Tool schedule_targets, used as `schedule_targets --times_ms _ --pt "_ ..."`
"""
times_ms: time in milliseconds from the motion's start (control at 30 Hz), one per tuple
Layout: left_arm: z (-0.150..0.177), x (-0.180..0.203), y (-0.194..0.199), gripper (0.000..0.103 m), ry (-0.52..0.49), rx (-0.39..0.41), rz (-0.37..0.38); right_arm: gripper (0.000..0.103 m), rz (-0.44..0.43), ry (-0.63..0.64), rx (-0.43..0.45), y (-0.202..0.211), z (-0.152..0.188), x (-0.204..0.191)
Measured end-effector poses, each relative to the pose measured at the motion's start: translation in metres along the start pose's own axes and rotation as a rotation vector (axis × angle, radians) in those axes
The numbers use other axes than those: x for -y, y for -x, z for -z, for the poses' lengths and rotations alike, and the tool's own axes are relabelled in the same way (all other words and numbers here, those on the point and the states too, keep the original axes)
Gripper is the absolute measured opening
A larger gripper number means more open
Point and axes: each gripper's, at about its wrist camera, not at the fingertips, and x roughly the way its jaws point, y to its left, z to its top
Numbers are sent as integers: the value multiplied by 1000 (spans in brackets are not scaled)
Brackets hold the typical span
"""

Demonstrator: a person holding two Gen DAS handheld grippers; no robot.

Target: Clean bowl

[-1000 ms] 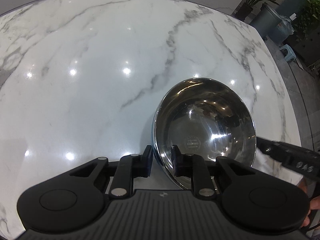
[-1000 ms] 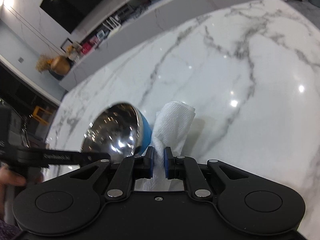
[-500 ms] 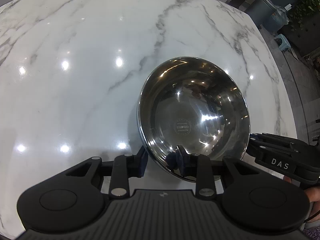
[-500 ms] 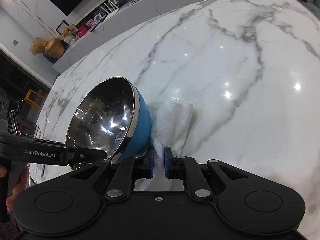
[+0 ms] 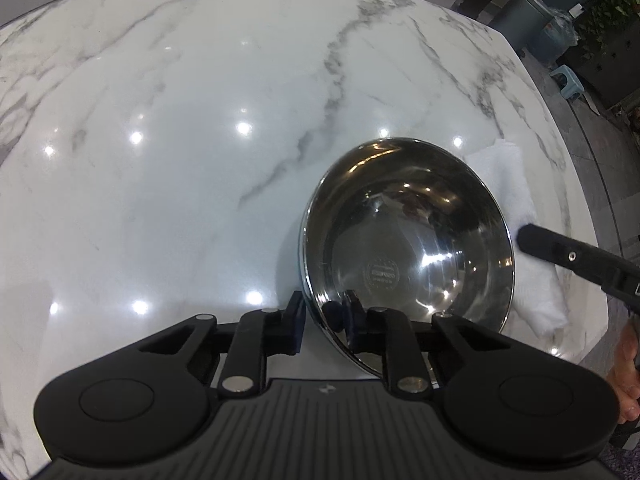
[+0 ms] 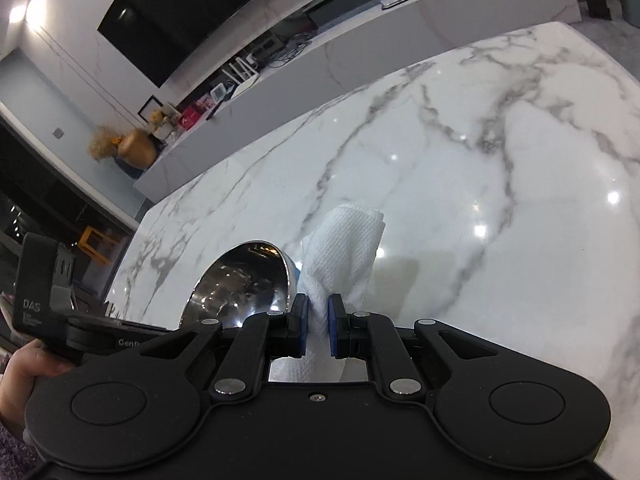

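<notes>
1. The near rim of the steel bowl (image 5: 408, 248) is straddled by the left gripper (image 5: 324, 316), one pad outside and one inside; its jaws have just been closing, and the rim is clamped between them.
2. A folded white paper towel (image 6: 344, 248) is pinched between the closed blue pads of the right gripper (image 6: 318, 328), just beside the bowl's blue outer wall.
3. The bowl is tilted near the edge of the glossy veined marble table (image 5: 180, 140); broad bare tabletop is seen beyond.
</notes>
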Motion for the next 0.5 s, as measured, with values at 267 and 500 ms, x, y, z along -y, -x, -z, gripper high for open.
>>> schedule_targets --times_ms 267,500 --pt "1 -2 -7 30 28 -45 45 9 39 28 -107 -23 11 0" --pt "4 -3 -7 29 38 -53 66 9 61 53 -157 -36 20 -4"
